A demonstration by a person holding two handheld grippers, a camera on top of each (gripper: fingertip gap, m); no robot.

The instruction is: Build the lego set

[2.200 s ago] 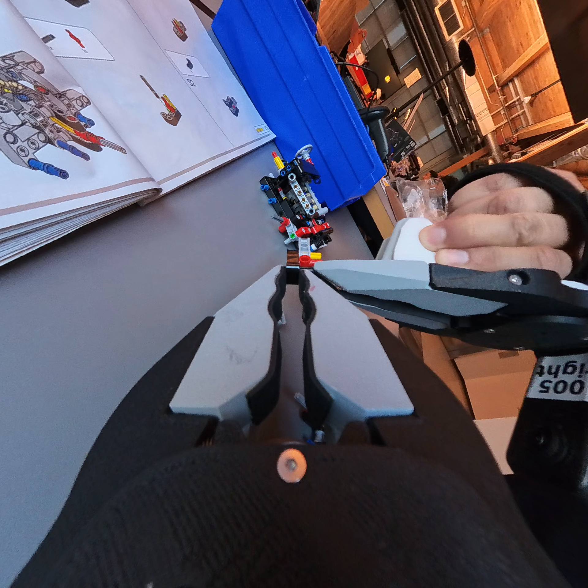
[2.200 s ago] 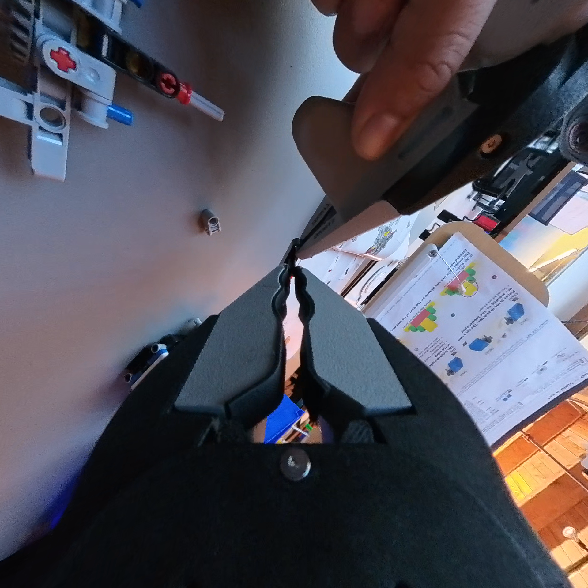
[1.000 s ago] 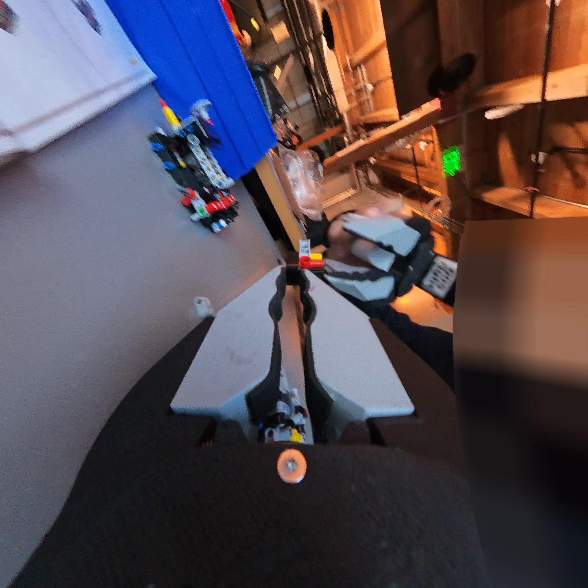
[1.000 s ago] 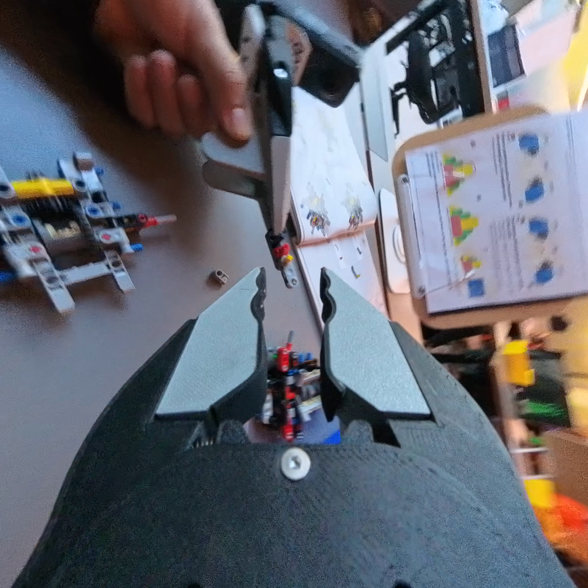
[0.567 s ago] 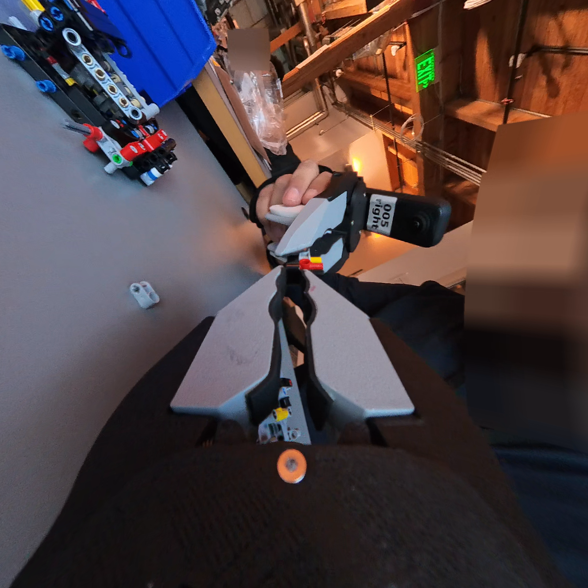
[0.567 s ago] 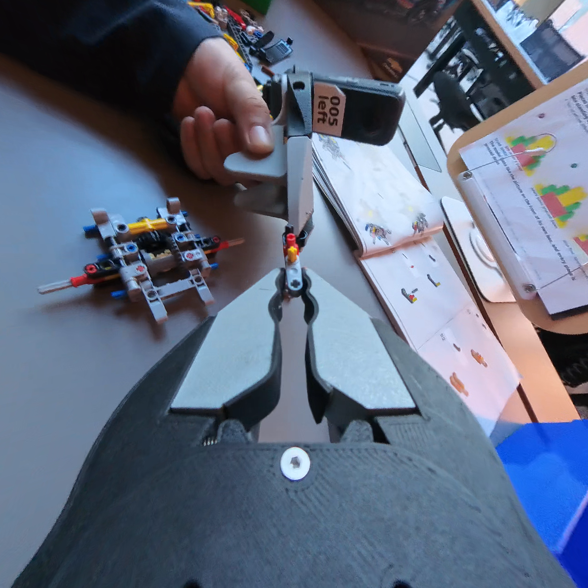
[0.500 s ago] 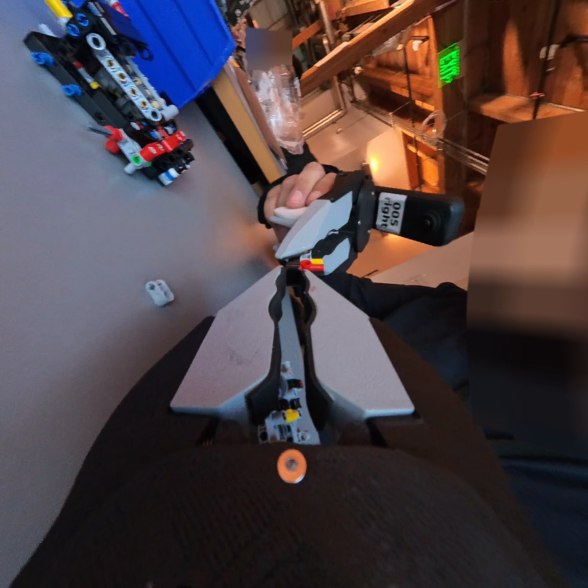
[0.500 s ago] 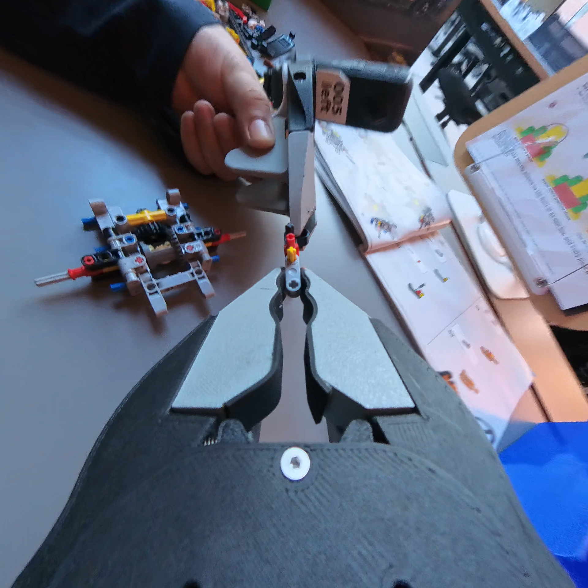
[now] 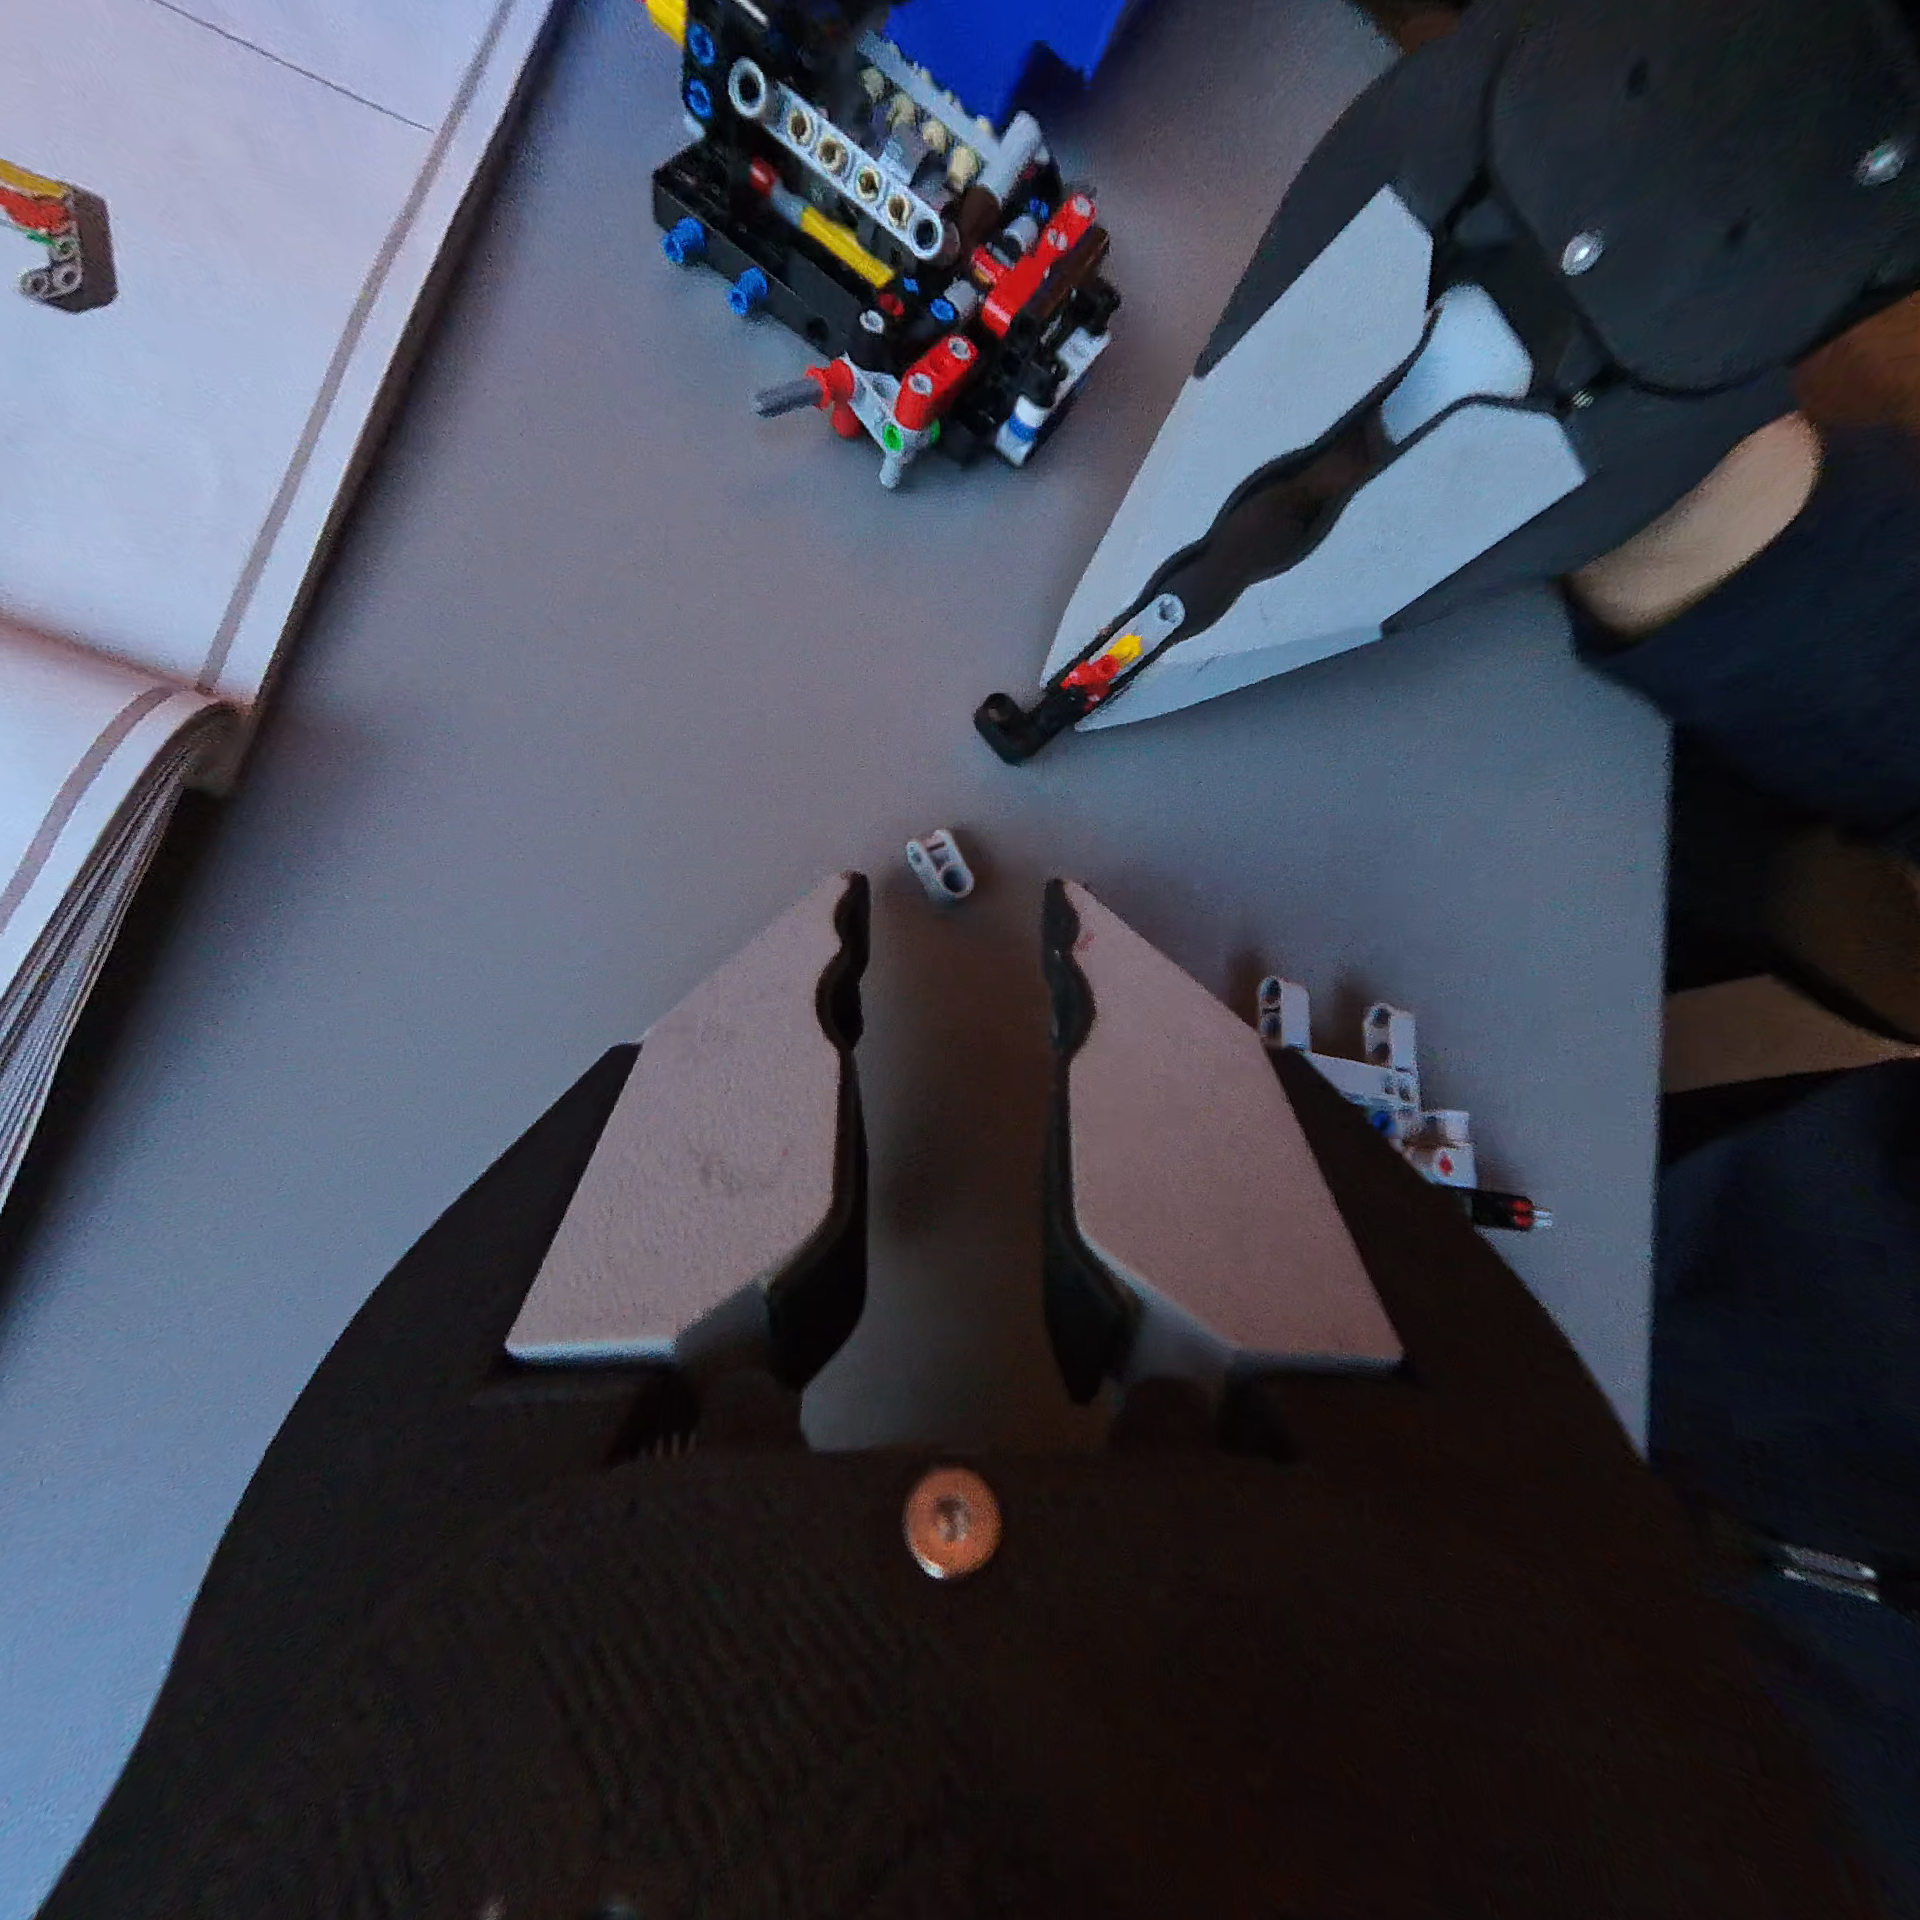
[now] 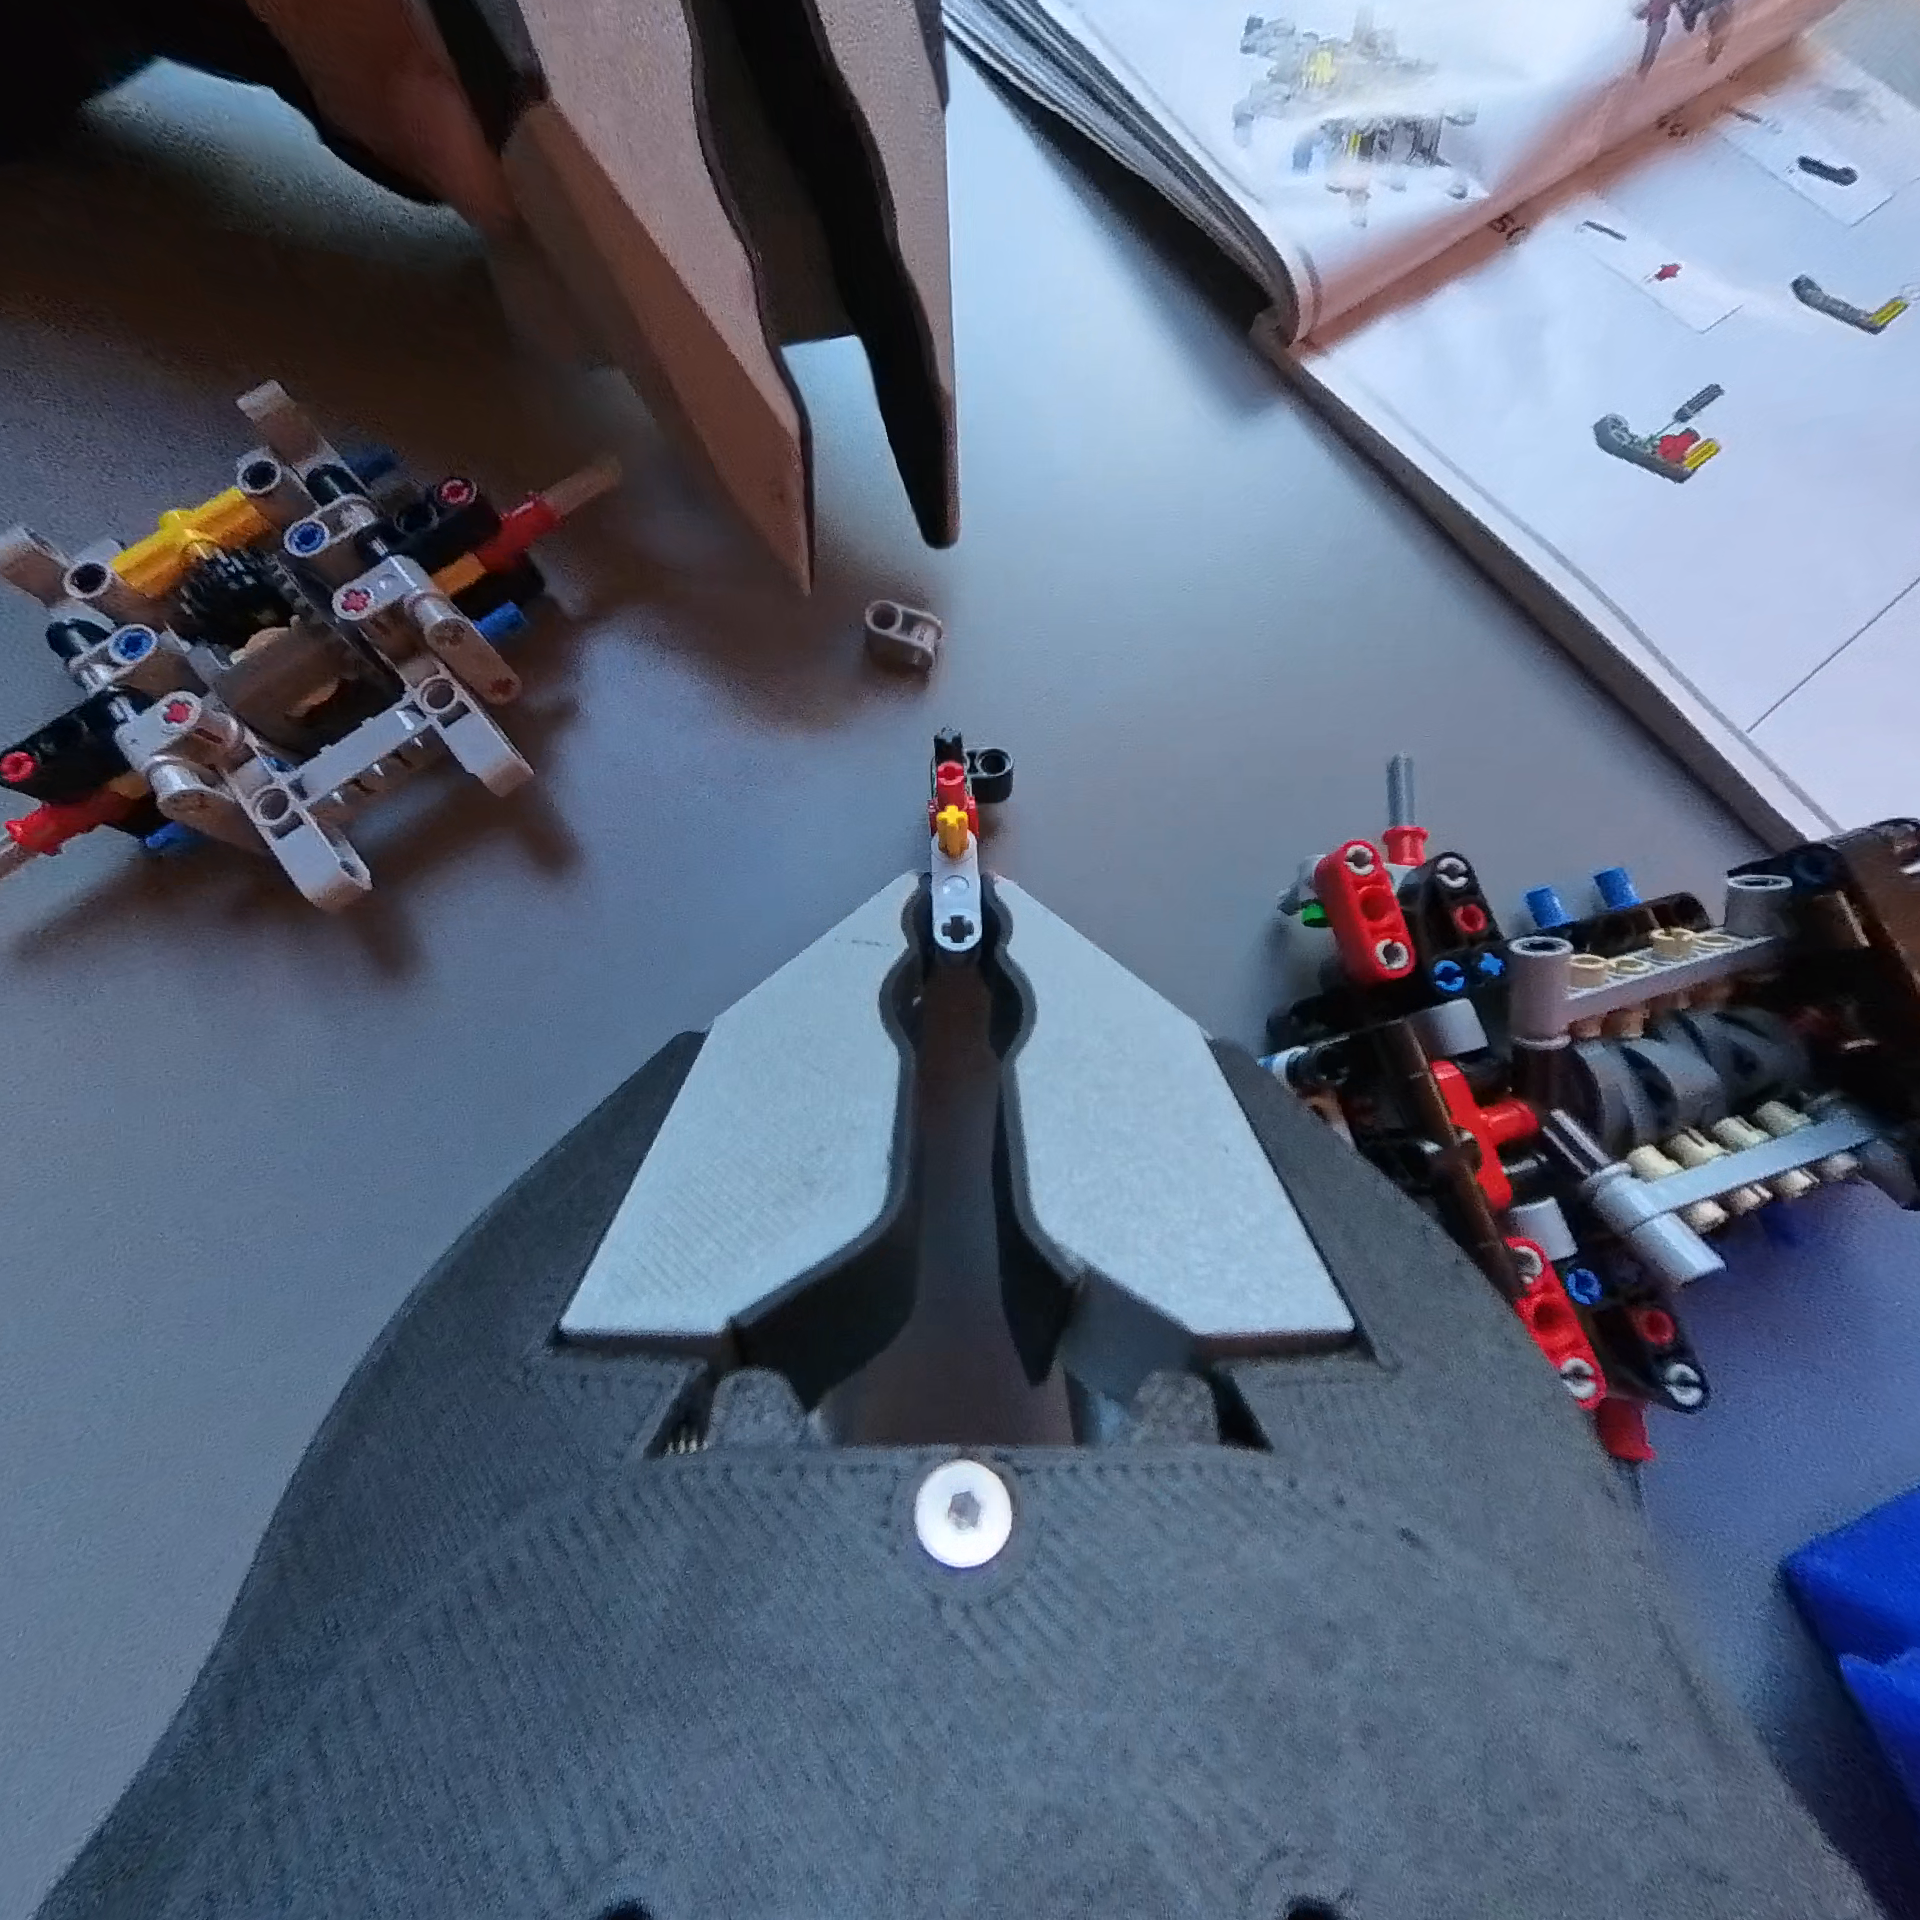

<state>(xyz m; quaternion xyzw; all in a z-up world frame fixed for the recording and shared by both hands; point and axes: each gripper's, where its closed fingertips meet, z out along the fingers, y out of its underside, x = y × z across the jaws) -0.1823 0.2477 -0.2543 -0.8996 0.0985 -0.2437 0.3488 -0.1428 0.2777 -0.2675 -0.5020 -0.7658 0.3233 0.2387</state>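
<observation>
The left hand-held gripper (image 9: 951, 883), spread empty, hovers above a small grey connector (image 9: 940, 860) on the bench (image 9: 540, 623); the right hand-held gripper (image 10: 961, 904) clamps a small brick piece (image 10: 956, 862). Squaring both fingertips around the connector looks wisest.

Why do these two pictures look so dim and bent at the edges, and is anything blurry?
Left wrist view: dim, soft all over, the open booklet smeared, edges bowed by the wide lens. Right wrist view: sharper, warm glow on the table, long shadows behind the brick assembly.

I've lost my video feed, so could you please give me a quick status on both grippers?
Left gripper open above small grey connector on table. Right gripper shut on small grey, yellow, red and black brick assembly. Nothing between them.
</observation>
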